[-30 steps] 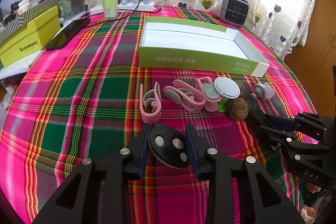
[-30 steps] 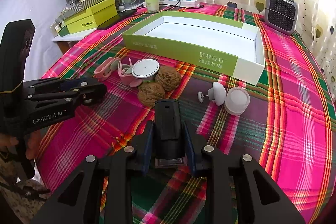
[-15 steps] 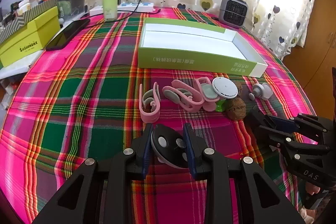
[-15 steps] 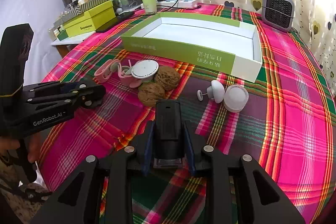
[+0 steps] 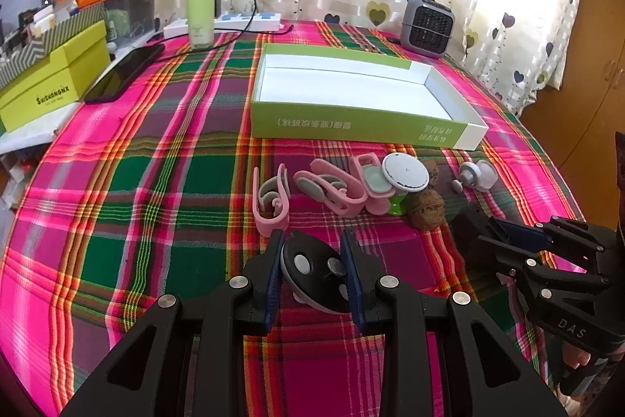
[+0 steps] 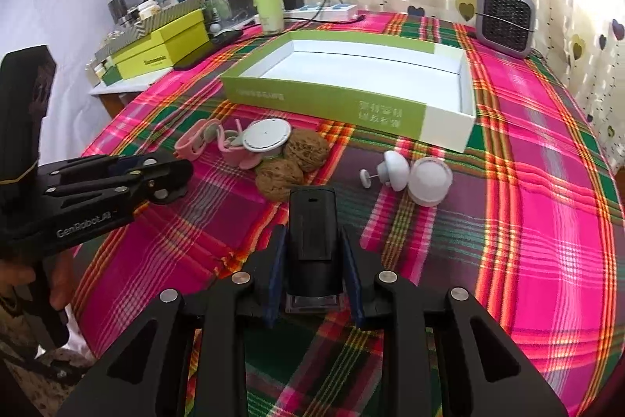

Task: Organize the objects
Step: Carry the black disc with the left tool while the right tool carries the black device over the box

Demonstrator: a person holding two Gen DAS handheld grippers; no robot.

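- On the plaid tablecloth, the green-sided box stands with its white inside bare; nothing has gone into it, so the sorting looks barely begun.
- Left gripper: clamped narrowly on a black oval plug piece with round metal pins, held tilted between the blue pads, near the table's front edge and well short of the box.
- Right gripper: closed tight around a black rectangular device that stands upright between its pads (which kind of device I cannot tell), just in front of the walnuts.
- Left on the cloth, between the grippers and the box: pink clips in a loose row, a white round lid on a green base, two walnuts touching each other, a white knob with a pin and a white round cap just beside it.
- Judgement: two items are in hand and none is stowed; both must be carried over the near wall of the box and released, then the clips, walnuts and white pieces follow.
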